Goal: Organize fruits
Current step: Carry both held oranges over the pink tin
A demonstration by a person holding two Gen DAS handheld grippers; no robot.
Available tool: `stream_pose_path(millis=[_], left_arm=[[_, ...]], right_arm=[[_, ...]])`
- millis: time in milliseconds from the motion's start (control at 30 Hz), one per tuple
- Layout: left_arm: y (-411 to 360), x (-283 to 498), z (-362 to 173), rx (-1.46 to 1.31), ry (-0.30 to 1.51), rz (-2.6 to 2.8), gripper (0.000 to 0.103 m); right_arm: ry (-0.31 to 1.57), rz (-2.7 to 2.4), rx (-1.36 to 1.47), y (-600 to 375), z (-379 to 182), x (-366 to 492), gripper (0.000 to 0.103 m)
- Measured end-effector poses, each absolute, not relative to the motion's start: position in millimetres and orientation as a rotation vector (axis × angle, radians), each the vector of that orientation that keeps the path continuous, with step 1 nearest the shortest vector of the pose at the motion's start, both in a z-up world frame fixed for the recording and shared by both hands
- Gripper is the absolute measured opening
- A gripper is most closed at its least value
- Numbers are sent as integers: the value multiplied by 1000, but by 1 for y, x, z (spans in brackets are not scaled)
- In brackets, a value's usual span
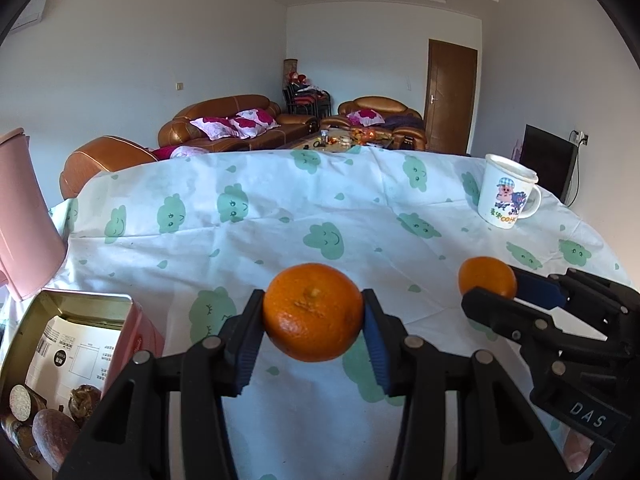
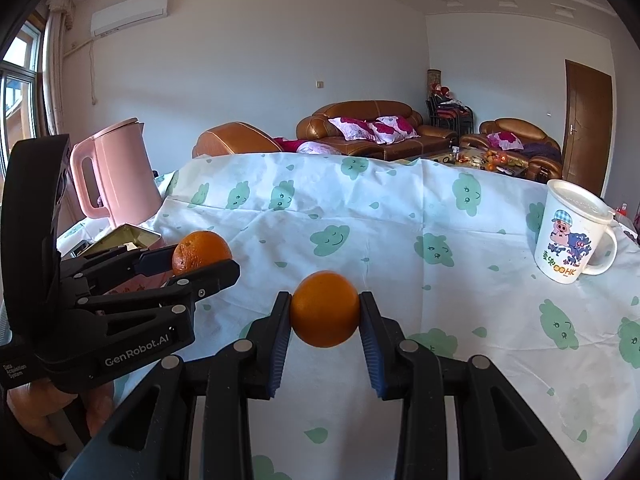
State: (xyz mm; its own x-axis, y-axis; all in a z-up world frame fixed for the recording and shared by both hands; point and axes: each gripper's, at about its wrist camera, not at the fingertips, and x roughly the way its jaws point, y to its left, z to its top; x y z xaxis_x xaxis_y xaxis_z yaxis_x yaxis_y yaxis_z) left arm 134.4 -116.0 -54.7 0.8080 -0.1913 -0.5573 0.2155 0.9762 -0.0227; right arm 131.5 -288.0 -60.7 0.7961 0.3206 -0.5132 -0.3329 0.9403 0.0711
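My left gripper (image 1: pixel 313 312) is shut on an orange mandarin (image 1: pixel 313 312) and holds it above the cloth-covered table (image 1: pixel 280 216). My right gripper (image 2: pixel 325 308) is shut on a second, smoother orange (image 2: pixel 325 308), also held above the cloth. In the left wrist view the right gripper (image 1: pixel 490 286) and its orange (image 1: pixel 486 276) show at the right. In the right wrist view the left gripper (image 2: pixel 200 260) and its mandarin (image 2: pixel 202 254) show at the left. The two grippers are side by side, apart.
An open tin box (image 1: pixel 86 304) with a leaflet and brown round items stands at the lower left. A pink kettle (image 2: pixel 116 176) stands at the table's left. A white cartoon mug (image 2: pixel 574 236) stands at the right. Sofas lie beyond the table.
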Motion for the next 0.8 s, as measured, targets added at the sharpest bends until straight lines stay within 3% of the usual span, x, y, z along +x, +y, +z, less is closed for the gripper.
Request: stream_pose_path(millis=[800], left_arm=[[-122,106,-42,107,455,-189,48]], right_arm=[[465,365,-59,-284,-54,117,35]])
